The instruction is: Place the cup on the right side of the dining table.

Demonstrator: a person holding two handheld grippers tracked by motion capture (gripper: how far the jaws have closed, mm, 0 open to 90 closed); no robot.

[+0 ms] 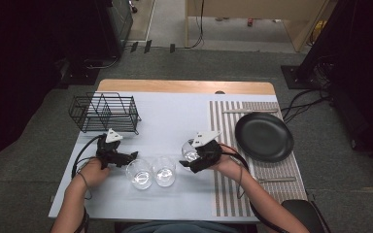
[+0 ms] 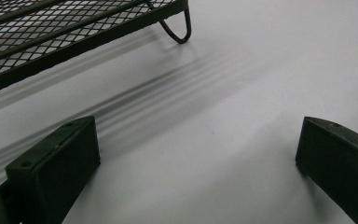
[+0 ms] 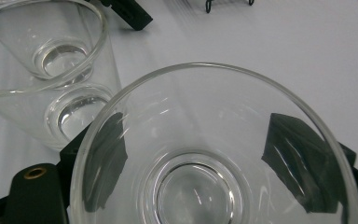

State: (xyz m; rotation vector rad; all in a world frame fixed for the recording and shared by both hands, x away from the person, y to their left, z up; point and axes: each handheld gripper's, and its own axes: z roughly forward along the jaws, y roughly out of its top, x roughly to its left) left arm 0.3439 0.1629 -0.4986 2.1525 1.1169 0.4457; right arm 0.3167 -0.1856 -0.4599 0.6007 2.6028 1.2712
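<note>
While the right gripper (image 1: 194, 158) clamps a clear glass (image 3: 214, 154) just right of two standing glasses (image 1: 150, 172), likely bound for the far-left rack (image 1: 106, 112), the left gripper (image 1: 126, 158) waits wide open, holding nothing.

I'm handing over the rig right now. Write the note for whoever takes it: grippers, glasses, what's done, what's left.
Right gripper: its fingers sit on either side of a clear glass; a firm clamp cannot be confirmed.
Left gripper: open and holding nothing, low over the white table, near the black wire rack.
Two more glasses stand side by side between the grippers.
Black plate lies on the striped placemat.
Done: nothing is in the rack yet.
Left: probably move the glasses to the rack, starting with the one at the right gripper.
</note>
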